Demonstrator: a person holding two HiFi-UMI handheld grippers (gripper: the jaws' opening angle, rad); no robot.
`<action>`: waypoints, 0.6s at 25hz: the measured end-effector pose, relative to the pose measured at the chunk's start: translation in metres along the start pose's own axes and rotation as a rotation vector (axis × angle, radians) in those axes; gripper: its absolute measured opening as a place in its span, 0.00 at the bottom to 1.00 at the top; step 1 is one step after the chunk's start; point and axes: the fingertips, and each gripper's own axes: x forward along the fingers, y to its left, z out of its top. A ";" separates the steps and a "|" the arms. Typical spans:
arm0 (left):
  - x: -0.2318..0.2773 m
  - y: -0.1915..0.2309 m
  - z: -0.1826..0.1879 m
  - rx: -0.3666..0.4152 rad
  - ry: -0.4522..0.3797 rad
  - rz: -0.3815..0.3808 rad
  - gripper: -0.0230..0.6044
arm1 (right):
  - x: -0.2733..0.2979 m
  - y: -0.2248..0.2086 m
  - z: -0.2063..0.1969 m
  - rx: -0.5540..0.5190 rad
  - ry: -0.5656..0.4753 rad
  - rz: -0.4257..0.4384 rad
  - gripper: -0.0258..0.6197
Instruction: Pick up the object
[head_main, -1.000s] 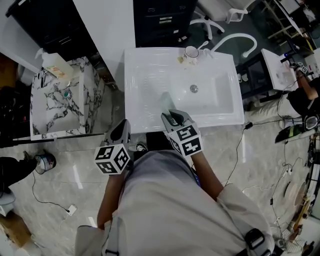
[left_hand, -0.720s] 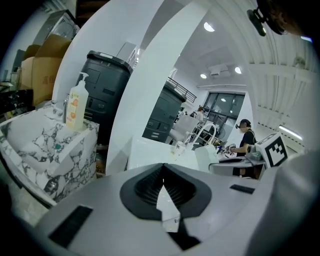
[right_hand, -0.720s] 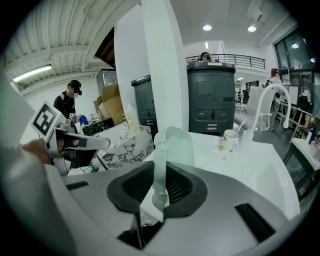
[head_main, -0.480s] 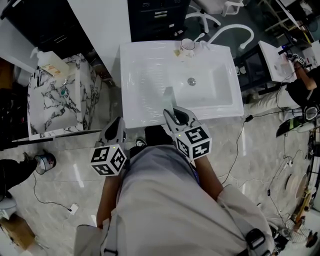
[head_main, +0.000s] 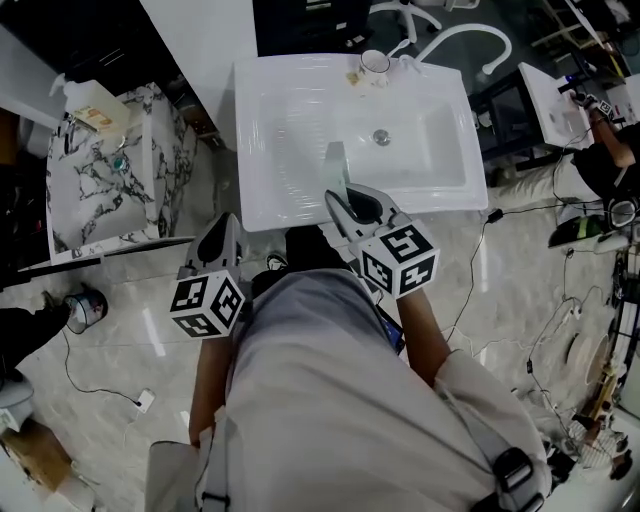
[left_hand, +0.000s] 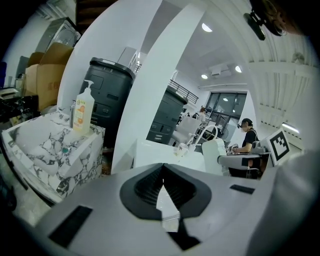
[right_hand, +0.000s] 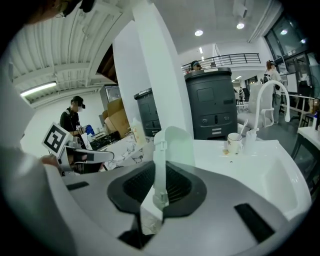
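Nothing legible shows: the orange label on the pump bottle (left_hand: 82, 112) is too small to read, and the cubes on the left gripper (head_main: 224, 224) and right gripper (head_main: 336, 199) carry only black-and-white square patterns.

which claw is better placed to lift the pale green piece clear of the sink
Right. The right claw is at the front edge of the sink, closing on the pale green piece. The left claw is shut and empty, off the sink's front-left corner.

Pretty glossy pale marble floor (head_main: 120, 330), white sink worktop (head_main: 290, 120) top centre, marble-patterned cabinet (head_main: 110, 190) upper left, dark cabinet (right_hand: 210, 100) behind, big white column (right_hand: 155, 65), round ceiling lights (right_hand: 199, 33) overhead.
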 end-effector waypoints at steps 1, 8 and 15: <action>-0.001 0.000 0.000 -0.003 0.003 0.000 0.04 | 0.000 0.001 0.000 -0.008 0.003 0.006 0.14; -0.009 0.008 -0.009 -0.003 0.026 0.021 0.04 | 0.011 0.012 -0.001 -0.027 0.018 0.045 0.13; -0.011 0.022 -0.013 -0.028 0.041 0.028 0.04 | 0.021 0.014 -0.003 -0.011 0.029 0.052 0.12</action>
